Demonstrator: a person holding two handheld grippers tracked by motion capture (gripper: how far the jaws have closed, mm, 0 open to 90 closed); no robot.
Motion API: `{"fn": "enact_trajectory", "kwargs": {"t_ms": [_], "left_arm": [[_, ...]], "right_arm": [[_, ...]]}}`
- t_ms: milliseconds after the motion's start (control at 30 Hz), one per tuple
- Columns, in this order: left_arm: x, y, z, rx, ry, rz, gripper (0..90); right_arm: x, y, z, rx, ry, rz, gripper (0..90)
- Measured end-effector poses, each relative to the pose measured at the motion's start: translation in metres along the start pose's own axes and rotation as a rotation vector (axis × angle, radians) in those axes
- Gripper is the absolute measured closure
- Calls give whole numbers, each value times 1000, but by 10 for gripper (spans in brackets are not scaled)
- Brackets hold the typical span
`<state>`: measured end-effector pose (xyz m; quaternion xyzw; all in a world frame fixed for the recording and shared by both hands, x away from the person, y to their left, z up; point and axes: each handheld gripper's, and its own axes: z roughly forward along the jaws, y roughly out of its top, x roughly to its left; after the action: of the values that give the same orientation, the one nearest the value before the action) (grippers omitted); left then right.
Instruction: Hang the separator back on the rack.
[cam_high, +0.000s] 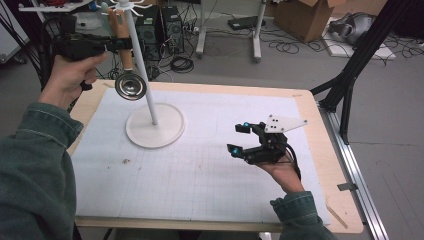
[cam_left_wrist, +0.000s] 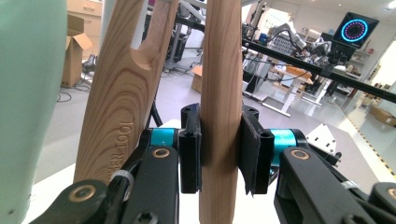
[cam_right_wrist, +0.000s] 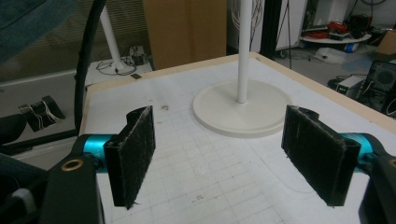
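Left gripper pinched wooden handle of metal ladle, raised beside white stand, probably for hanging. Right gripper spread, idle over table.

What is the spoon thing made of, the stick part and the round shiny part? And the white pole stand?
The ladle's handle looks like bare wood: light brown with grain lines, clamped in the left hand-held gripper. Its bowl looks like polished metal, since it is silvery and reflects light. The white stand has a smooth, matte surface; it could be painted metal or plastic, I cannot tell which.
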<state>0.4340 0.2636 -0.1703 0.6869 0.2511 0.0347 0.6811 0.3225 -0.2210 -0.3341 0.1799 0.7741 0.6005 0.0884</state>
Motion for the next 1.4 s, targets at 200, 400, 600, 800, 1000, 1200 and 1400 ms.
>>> {"fn": "enact_trajectory", "kwargs": {"t_ms": [200, 400, 600, 800, 1000, 1200, 1400], "left_arm": [[-4, -2, -2, 19, 30, 19, 683], [-10, -4, -7, 37, 69, 48, 644], [-17, -7, -13, 38, 115, 73, 621], [-20, -9, -16, 54, 140, 89, 599], [-27, -13, -18, 67, 140, 99, 577], [-38, -25, -22, 106, 162, 122, 542], [-49, -43, -26, 144, 154, 140, 485]], "right_arm": [[0, 1, 0, 2, -1, 2, 251], [-1, 2, 0, 3, 3, -4, 251], [-2, 2, 1, 5, 7, -1, 251], [-2, 2, -1, 4, 6, -3, 251], [-2, 1, -6, -3, -5, -4, 250], [-2, -3, -14, -7, -26, 3, 250], [-3, -7, -17, 0, -55, 10, 250]]}}
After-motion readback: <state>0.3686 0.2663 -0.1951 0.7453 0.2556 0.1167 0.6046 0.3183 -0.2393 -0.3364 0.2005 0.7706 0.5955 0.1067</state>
